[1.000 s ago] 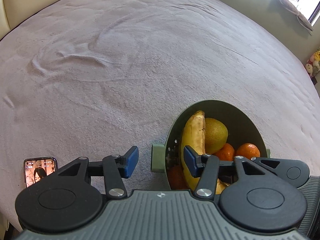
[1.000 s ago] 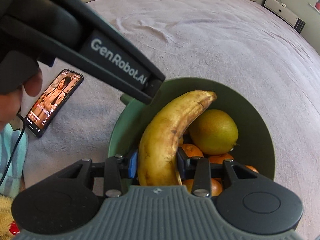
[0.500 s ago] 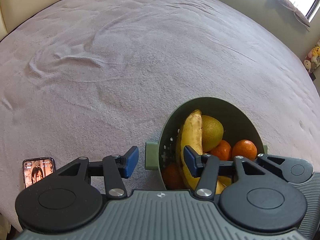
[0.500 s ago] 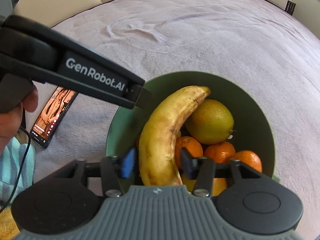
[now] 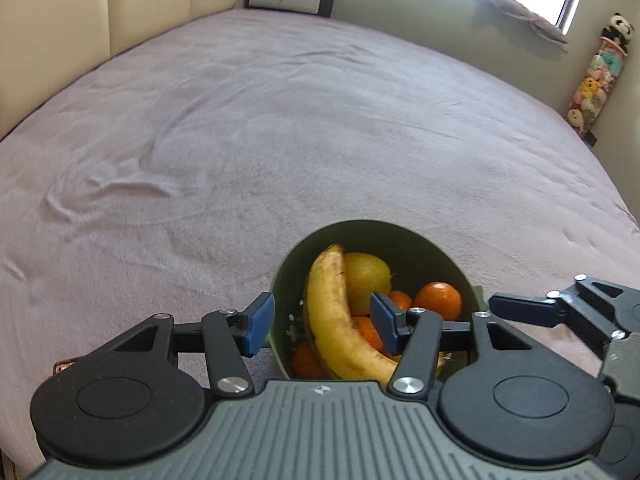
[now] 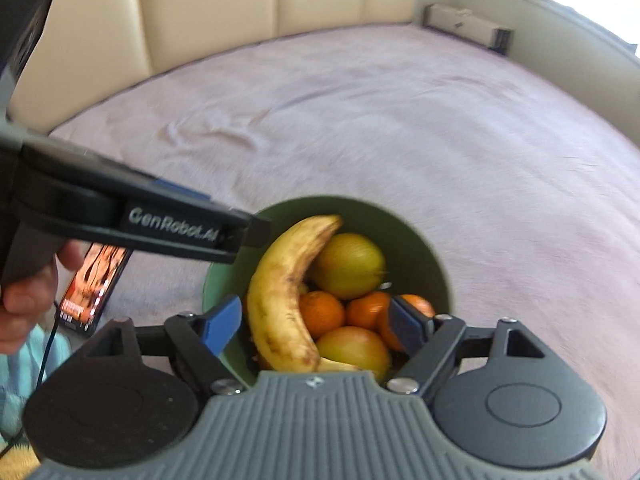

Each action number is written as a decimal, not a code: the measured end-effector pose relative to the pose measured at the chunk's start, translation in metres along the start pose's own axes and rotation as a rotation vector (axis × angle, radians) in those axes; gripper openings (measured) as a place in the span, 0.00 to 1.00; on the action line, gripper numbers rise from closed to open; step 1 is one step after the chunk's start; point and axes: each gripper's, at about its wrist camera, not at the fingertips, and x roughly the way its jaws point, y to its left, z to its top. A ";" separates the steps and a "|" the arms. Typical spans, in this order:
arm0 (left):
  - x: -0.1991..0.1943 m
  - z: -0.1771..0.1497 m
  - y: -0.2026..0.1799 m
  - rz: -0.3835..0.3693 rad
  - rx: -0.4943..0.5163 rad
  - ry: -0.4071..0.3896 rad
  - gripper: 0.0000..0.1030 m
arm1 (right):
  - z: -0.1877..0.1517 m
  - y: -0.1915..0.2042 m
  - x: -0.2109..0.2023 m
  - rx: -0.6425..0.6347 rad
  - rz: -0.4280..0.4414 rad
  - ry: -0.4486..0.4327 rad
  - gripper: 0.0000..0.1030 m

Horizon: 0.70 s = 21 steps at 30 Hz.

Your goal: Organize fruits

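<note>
A green bowl (image 5: 420, 244) (image 6: 432, 256) sits on the mauve bed cover and holds a spotted yellow banana (image 5: 332, 320) (image 6: 280, 292), a yellow-green round fruit (image 5: 366, 280) (image 6: 348, 264), several oranges (image 5: 438, 300) (image 6: 322, 312) and a yellowish apple (image 6: 354, 346). My left gripper (image 5: 322, 324) is open, its jaws astride the bowl's left rim and the banana. My right gripper (image 6: 316, 324) is open and empty, its jaws spread on either side of the banana over the bowl. Its fingers (image 5: 528, 308) show at the right of the left wrist view.
A lit phone (image 6: 96, 280) with a cable lies on the cover left of the bowl, beside my hand. The left gripper's black body (image 6: 132, 220) crosses the right wrist view. A cream headboard (image 6: 280, 0) stands behind, plush toys (image 5: 596, 80) by the far wall.
My right gripper has opened and let go of the banana, which now rests in the bowl. Both grippers have pulled back and tilted up, showing more of the room.
</note>
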 end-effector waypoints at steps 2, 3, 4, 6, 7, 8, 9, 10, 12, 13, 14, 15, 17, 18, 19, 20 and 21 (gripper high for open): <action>-0.008 -0.003 -0.007 -0.007 0.024 -0.027 0.65 | -0.006 -0.002 -0.017 0.042 -0.048 -0.033 0.81; -0.013 -0.005 -0.010 -0.011 0.037 -0.040 0.65 | -0.009 -0.003 -0.026 0.065 -0.072 -0.051 0.81; -0.017 -0.006 -0.014 -0.016 0.049 -0.053 0.65 | -0.012 -0.004 -0.036 0.089 -0.093 -0.068 0.82; -0.025 -0.010 -0.021 -0.027 0.073 -0.078 0.66 | -0.020 -0.006 -0.054 0.140 -0.130 -0.101 0.85; -0.029 -0.012 -0.024 -0.032 0.083 -0.089 0.67 | -0.024 -0.005 -0.061 0.162 -0.146 -0.116 0.85; -0.033 -0.014 -0.027 -0.036 0.094 -0.102 0.68 | -0.029 -0.005 -0.069 0.184 -0.164 -0.129 0.86; -0.037 -0.016 -0.030 -0.039 0.106 -0.115 0.68 | -0.034 -0.004 -0.077 0.204 -0.184 -0.141 0.87; -0.041 -0.018 -0.033 -0.042 0.120 -0.129 0.69 | -0.038 -0.003 -0.082 0.220 -0.203 -0.152 0.88; -0.049 -0.025 -0.039 -0.043 0.146 -0.161 0.72 | -0.047 0.000 -0.095 0.250 -0.248 -0.176 0.90; -0.052 -0.028 -0.042 -0.043 0.160 -0.177 0.74 | -0.051 0.002 -0.099 0.260 -0.267 -0.186 0.92; -0.056 -0.032 -0.044 -0.042 0.175 -0.191 0.75 | -0.056 0.004 -0.104 0.273 -0.286 -0.197 0.92; -0.059 -0.037 -0.046 -0.040 0.189 -0.204 0.77 | -0.060 0.006 -0.108 0.284 -0.300 -0.205 0.92; -0.063 -0.046 -0.051 -0.034 0.212 -0.224 0.79 | -0.068 0.007 -0.115 0.304 -0.324 -0.221 0.93; -0.064 -0.050 -0.052 -0.031 0.221 -0.230 0.80 | -0.071 0.008 -0.118 0.313 -0.336 -0.226 0.93; -0.065 -0.054 -0.054 -0.029 0.230 -0.232 0.81 | -0.074 0.010 -0.120 0.321 -0.345 -0.232 0.94; -0.066 -0.057 -0.056 -0.029 0.239 -0.234 0.81 | -0.077 0.012 -0.124 0.330 -0.355 -0.239 0.94; -0.067 -0.060 -0.058 -0.030 0.248 -0.236 0.81 | -0.080 0.013 -0.126 0.335 -0.363 -0.246 0.95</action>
